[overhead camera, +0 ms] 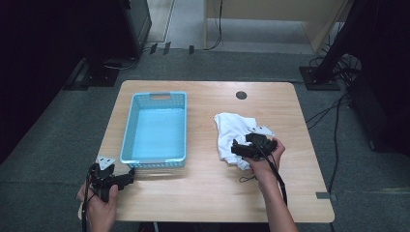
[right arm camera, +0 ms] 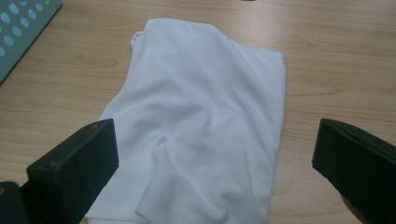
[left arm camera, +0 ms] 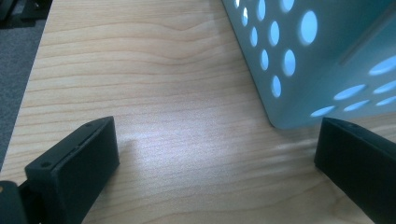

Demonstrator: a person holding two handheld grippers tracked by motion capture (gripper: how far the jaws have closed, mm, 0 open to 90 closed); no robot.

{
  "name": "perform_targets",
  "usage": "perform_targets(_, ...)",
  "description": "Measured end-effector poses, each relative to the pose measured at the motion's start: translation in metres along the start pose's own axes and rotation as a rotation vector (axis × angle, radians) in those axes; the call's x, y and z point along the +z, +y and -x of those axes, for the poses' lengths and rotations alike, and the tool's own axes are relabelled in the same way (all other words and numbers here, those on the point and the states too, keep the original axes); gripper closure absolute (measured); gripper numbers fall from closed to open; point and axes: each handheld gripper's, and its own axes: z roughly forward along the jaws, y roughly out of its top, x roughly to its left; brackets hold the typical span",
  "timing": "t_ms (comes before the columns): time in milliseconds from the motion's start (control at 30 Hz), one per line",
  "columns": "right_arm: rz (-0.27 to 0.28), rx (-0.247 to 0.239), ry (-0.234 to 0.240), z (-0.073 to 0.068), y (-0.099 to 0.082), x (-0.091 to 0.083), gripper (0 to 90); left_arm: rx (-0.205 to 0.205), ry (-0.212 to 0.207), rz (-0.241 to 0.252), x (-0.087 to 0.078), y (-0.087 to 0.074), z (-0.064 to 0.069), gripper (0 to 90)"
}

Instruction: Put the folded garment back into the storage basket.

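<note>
1. The right gripper (right arm camera: 212,154) has its jaws spread wide and holds nothing; the white cloth (right arm camera: 201,126) lies straight ahead of it and runs between the two jaws at their near end.
2. The cloth's long axis runs away from the right gripper, roughly in line with where it points, so the jaws straddle the crumpled near end rather than a long edge.
3. From above, the right gripper (overhead camera: 255,146) sits over the near edge of the cloth (overhead camera: 229,130), on the right half of the counter (overhead camera: 203,193). Whether the jaws already touch the fabric I can't quite tell.
4. The left gripper (left arm camera: 215,154) is also open and empty, resting low by the near left corner of the blue basket (left arm camera: 303,56), well apart from the cloth.
5. The right hand is plainly the nearer one, and the basket (overhead camera: 155,126) stands empty to the cloth's left.
</note>
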Motion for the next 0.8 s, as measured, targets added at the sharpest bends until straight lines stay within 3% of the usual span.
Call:
perform_targets(533,-0.044,0.054,-0.024,-0.003,0.003,0.035,0.1,0.000,0.000,0.000,0.000,0.000,0.000,0.0)
perform_targets(800,-0.059,0.049,-0.016,-0.007,0.002,0.046,0.2,0.000,0.000,0.000,0.000,0.000,0.000,0.0)
